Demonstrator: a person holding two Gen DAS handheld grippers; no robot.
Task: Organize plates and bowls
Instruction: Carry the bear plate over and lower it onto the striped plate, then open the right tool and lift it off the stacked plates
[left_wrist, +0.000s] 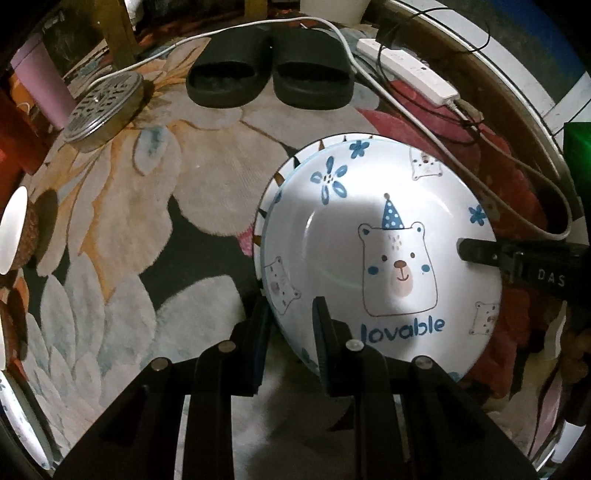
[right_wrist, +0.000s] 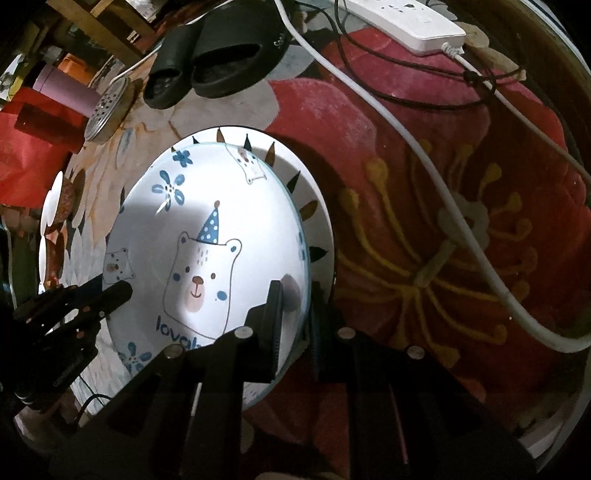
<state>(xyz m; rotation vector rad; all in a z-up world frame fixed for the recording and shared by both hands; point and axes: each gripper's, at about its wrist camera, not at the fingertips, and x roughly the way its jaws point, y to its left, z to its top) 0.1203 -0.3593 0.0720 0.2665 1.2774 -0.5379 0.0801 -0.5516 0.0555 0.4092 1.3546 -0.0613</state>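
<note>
A white plate with a blue party-hat bear and the word "lovable" (left_wrist: 384, 236) lies on top of a second white plate with dark triangle marks on its rim (left_wrist: 275, 182). My left gripper (left_wrist: 290, 314) is shut on the bear plate's near left rim. My right gripper (right_wrist: 297, 306) is shut on the same plate's right rim; the plate (right_wrist: 207, 236) fills that view's centre left, over the triangle-rimmed plate (right_wrist: 317, 206). The right gripper shows in the left wrist view (left_wrist: 480, 253), and the left gripper in the right wrist view (right_wrist: 118, 293).
Flowered rug (left_wrist: 147, 221) underneath. Black slippers (left_wrist: 269, 70), white power strip (left_wrist: 406, 70) with cables (right_wrist: 424, 155), round metal perforated lid (left_wrist: 103, 107) and pink cup (left_wrist: 40, 85) lie beyond. More white dishes (left_wrist: 13, 229) sit at the far left.
</note>
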